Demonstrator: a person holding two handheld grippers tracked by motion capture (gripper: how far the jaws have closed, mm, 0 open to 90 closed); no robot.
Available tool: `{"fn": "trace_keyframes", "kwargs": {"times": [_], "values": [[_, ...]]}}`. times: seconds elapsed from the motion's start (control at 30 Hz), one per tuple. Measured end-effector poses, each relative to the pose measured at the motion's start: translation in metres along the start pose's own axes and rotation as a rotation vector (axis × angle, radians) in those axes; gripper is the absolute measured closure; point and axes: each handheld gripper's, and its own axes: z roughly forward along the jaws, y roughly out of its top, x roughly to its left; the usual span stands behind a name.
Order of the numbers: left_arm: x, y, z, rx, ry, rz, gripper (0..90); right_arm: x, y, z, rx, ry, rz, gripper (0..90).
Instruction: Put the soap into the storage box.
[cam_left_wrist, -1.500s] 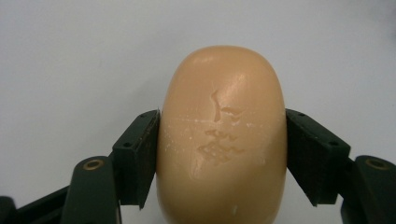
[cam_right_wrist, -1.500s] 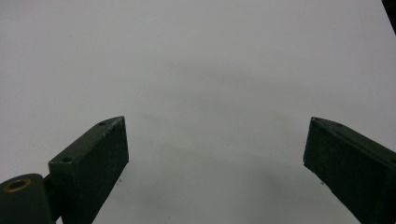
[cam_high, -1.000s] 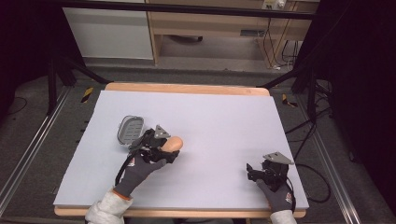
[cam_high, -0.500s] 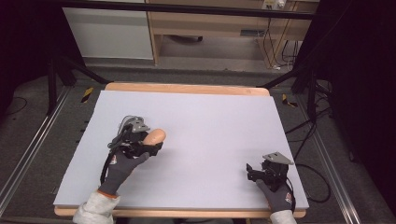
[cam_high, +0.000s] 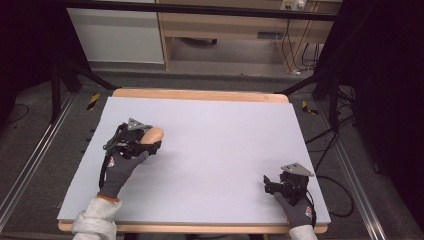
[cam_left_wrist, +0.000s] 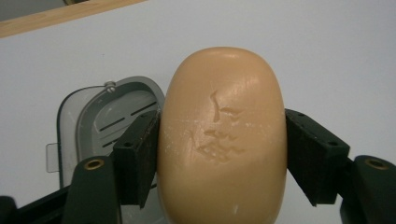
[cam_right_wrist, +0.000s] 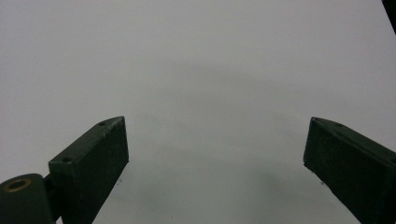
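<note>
Over the grey soap dish (cam_left_wrist: 100, 123) we find the left gripper (cam_left_wrist: 223, 147) clamping the soap bar (cam_left_wrist: 223, 140); placement pends, needing lowering into it. Right gripper (cam_right_wrist: 215, 154) gapes idle.

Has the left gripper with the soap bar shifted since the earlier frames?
Yes. The left gripper, shut on the soap bar, has moved leftward toward the table's left edge, now over the grey soap dish.
</note>
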Motion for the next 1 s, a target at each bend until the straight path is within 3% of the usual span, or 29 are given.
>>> {"fn": "trace_keyframes", "kwargs": {"times": [0.53,1.0], "values": [[0.029,-0.002,0.017,0.025,0.065,-0.059,31.3,0.001,0.000,0.000,0.004,0.002,-0.001,6.8],[0.041,-0.014,0.029,0.050,0.087,-0.089,31.3,0.001,0.000,0.001,0.005,0.001,-0.001,6.9]]}}
